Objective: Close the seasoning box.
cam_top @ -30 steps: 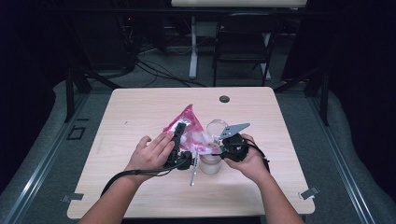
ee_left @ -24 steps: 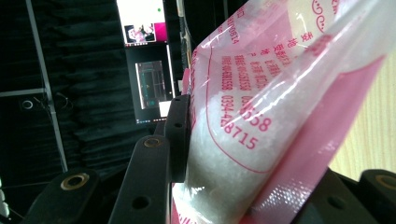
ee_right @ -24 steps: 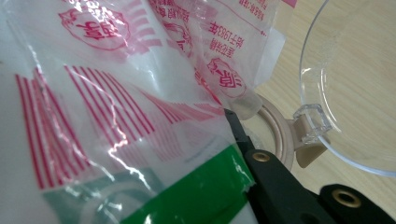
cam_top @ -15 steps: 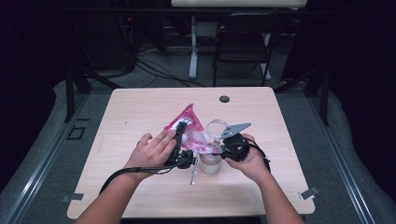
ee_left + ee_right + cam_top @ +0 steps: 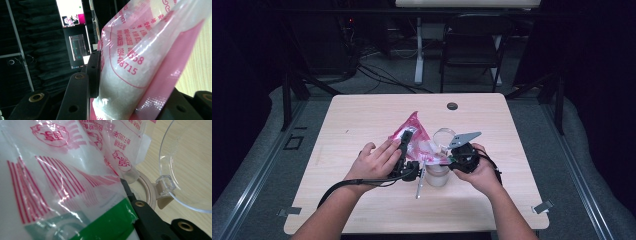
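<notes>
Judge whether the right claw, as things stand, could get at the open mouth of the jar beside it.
Probably not at once: the right claw is shut on the pink bag, which hangs over the jar. The hinged clear lid stands open.

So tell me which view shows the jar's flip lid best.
The right gripper view: the clear lid stands open on its hinge above the beige rim. The high view shows it small beside the bag. The left gripper view gives the bag.

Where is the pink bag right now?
In the high view the pink bag is at table centre, held between both grippers, just left of the open-lidded jar.
</notes>
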